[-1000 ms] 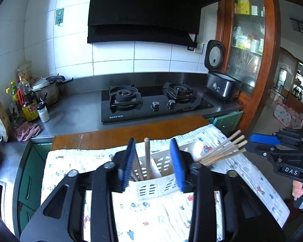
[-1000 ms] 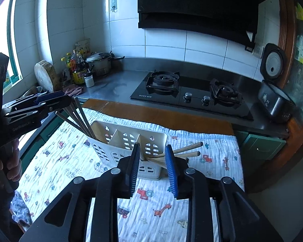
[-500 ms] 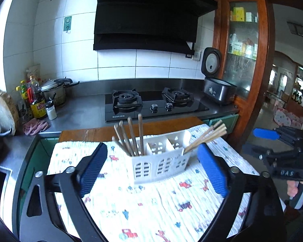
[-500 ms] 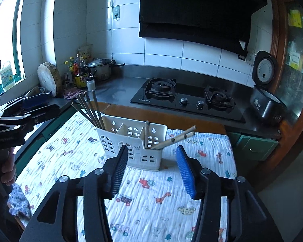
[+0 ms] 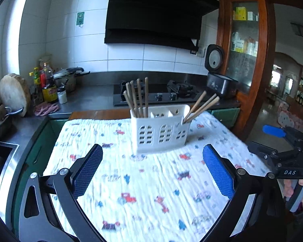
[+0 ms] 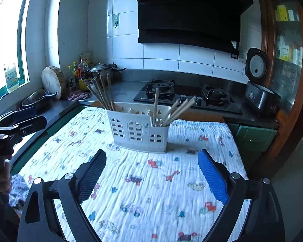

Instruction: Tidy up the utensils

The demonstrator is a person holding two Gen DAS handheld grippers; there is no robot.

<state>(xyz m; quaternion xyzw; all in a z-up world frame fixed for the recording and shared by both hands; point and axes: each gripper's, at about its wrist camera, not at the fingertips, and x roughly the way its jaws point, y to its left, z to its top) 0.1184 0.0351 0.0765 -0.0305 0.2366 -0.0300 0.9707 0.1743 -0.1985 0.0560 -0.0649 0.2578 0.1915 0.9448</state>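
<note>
A white plastic utensil caddy (image 5: 161, 130) (image 6: 138, 130) stands on a white cloth printed with small vehicles (image 5: 143, 181) (image 6: 151, 181). Several brown chopsticks (image 5: 138, 95) (image 6: 103, 92) stand in its left compartment. More wooden chopsticks (image 5: 202, 105) (image 6: 175, 109) lean out of its right compartment. My left gripper (image 5: 151, 169) is open and empty, back from the caddy above the cloth. My right gripper (image 6: 151, 173) is open and empty, also back from the caddy. Each gripper shows at the edge of the other's view (image 5: 282, 153) (image 6: 16, 123).
Behind the cloth runs a steel counter with a black gas hob (image 6: 183, 96), a rice cooker (image 6: 260, 98), a pot (image 5: 67, 78), bottles (image 5: 48, 88) and a round chopping block (image 5: 14, 92). A sink (image 5: 2, 151) is at the left. A wooden cabinet (image 5: 246, 60) stands at the right.
Both grippers let go of their chopsticks in the caddy, opened wide and drew back from it. The chopsticks now rest in the left and right compartments.
</note>
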